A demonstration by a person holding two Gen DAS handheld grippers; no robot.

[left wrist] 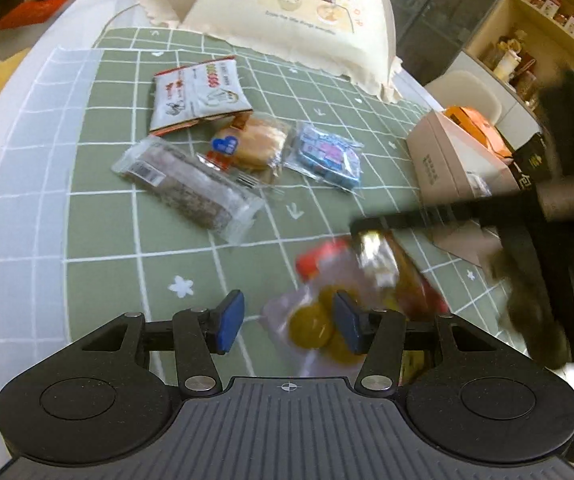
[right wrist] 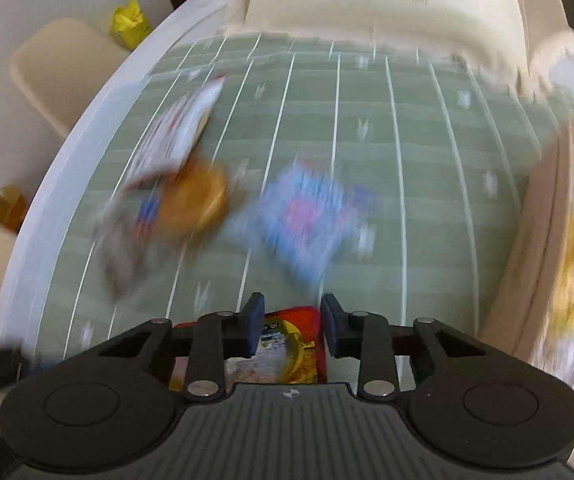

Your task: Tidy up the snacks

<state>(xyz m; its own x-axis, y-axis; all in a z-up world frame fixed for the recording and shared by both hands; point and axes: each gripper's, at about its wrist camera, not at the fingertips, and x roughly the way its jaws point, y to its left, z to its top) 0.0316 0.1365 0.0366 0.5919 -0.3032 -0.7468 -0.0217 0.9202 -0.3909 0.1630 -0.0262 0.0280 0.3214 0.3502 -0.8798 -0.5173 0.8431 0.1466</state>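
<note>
Left wrist view: the left gripper (left wrist: 287, 320) hangs above a green checked tablecloth (left wrist: 107, 260) with its blue-padded jaws spread and nothing pressed between them. Just beyond its right finger is a red snack packet with a clear window (left wrist: 315, 320) showing round yellow pieces; it is blurred while the cloth around it is sharp. A black finger of the other tool reaches in from the right and meets the top of that packet.

Further back on the cloth lie four more snacks in a loose cluster. A white and red snack bag (left wrist: 199, 92) is farthest. A dark bar in a clear wrapper (left wrist: 191, 184) lies to the left, and a golden pastry in a clear wrapper (left wrist: 251, 144) is just beside the bar. A blue and pink packet (left wrist: 323, 156) lies to the right of the pastry. An open cardboard box (left wrist: 447, 160) stands at the right edge of the table with orange packets (left wrist: 475, 124) inside. A cream fabric food cover (left wrist: 307, 12) with a cartoon print stands at the far end.

In the right wrist view the table is smeared. The right gripper (right wrist: 291, 314) has its jaws drawn close on the red packet. The packet looks sharp between the pads, so it appears pinched there, above the near part of the cloth and apart from the box.
</note>
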